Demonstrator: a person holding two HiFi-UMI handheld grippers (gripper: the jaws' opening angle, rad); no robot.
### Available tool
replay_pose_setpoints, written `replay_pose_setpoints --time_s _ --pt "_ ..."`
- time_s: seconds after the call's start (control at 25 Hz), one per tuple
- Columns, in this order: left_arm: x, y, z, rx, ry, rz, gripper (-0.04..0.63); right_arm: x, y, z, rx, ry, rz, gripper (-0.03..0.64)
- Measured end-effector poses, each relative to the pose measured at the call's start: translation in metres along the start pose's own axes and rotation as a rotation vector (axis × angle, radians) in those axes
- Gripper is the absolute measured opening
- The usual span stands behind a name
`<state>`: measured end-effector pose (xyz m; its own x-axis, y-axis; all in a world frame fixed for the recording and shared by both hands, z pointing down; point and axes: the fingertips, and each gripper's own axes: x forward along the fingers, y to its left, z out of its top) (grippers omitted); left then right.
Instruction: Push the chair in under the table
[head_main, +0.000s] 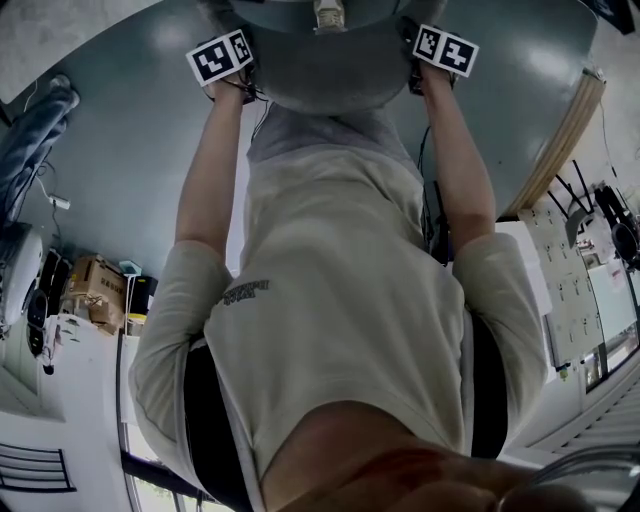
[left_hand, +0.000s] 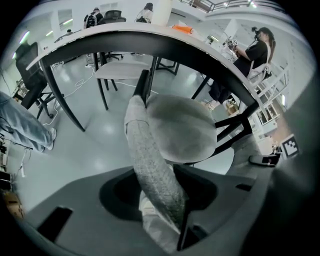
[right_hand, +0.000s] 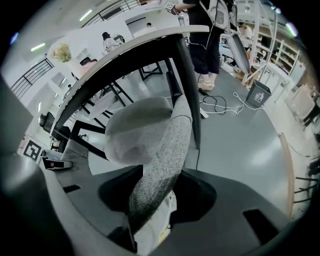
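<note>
The grey floor (left_hand: 95, 135) fills most of each gripper view, and over it the long table (left_hand: 165, 42) arches across the far side on dark legs. The chair (left_hand: 170, 135) stands at the table's near edge. Its round grey seat (left_hand: 187, 127) reaches toward the tabletop's rim and looks partly beneath it, though how far in I cannot tell. The woven backrest (left_hand: 150, 165) rises on the near side, toward the person.

Both tools are clenched on that backrest. The left gripper (left_hand: 159, 212) holds its left end and the right gripper (right_hand: 150, 212) its right end, with the fabric running straight through each mouth. In the head view both arms stretch out straight to the chair.

The step in hand is the push itself, which I judge to be midway. To do it well, both hands should press evenly and level, so the chair runs straight and does not swing. One table leg (right_hand: 189, 95) stands close beside the backrest on the right — the likeliest snag — so a slight bias to the left seems wise. The grip should hold until the backrest comes near the table's edge.
</note>
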<state>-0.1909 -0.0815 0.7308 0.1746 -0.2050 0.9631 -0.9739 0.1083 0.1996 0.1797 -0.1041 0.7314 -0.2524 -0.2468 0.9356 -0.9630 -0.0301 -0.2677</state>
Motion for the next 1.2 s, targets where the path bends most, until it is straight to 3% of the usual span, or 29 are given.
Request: replay_pose_setpoints --time_s 0.52,0.92,1.04,1.2 --pt "0.010 0.000 0.074 -0.014 -0.007 -0.008 0.189 0.019 0.012 0.071 -0.011 0.011 -0.002 0.189" --pt "0.016 -0.021 0.090 -0.040 0.000 -0.004 0.190 0.019 -0.003 0.106 0.005 -0.004 0.024 0.187" --pt "0.020 -0.015 0.107 -0.027 -0.028 -0.013 0.189 0.025 0.002 0.108 0.020 -0.021 0.018 0.188" --pt "0.021 -0.019 0.129 -0.084 -0.103 -0.058 0.189 0.029 0.000 0.120 0.038 -0.028 0.012 0.189"
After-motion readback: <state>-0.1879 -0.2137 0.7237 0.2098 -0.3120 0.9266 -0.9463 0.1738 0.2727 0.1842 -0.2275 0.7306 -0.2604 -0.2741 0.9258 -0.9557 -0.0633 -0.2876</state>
